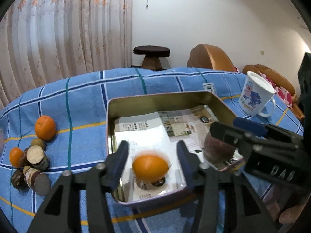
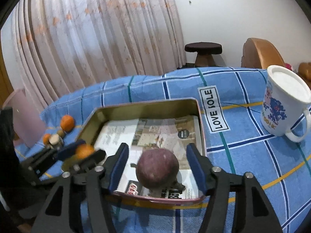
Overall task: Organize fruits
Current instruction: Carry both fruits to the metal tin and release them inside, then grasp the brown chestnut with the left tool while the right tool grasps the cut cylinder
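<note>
A gold metal tin (image 1: 155,99) lined with newspaper sits on the blue checked cloth. Inside it, an orange (image 1: 150,167), blurred, rests between the fingers of my left gripper (image 1: 152,155), with a gap on each side; the gripper is open. A dark red round fruit (image 2: 157,170) sits on the paper between the blue pads of my right gripper (image 2: 157,155), which is open too and clear of the fruit on both sides. The same fruit (image 1: 217,147) appears under the right gripper in the left wrist view. The right wrist view catches the orange (image 2: 84,150) at the left gripper's tips.
Left of the tin lie a large orange (image 1: 45,127), a small orange (image 1: 16,156) and several brown nuts and round pieces (image 1: 36,155). A white printed mug (image 2: 281,104) stands at the right. A stool (image 1: 151,52) and sofa stand behind the table.
</note>
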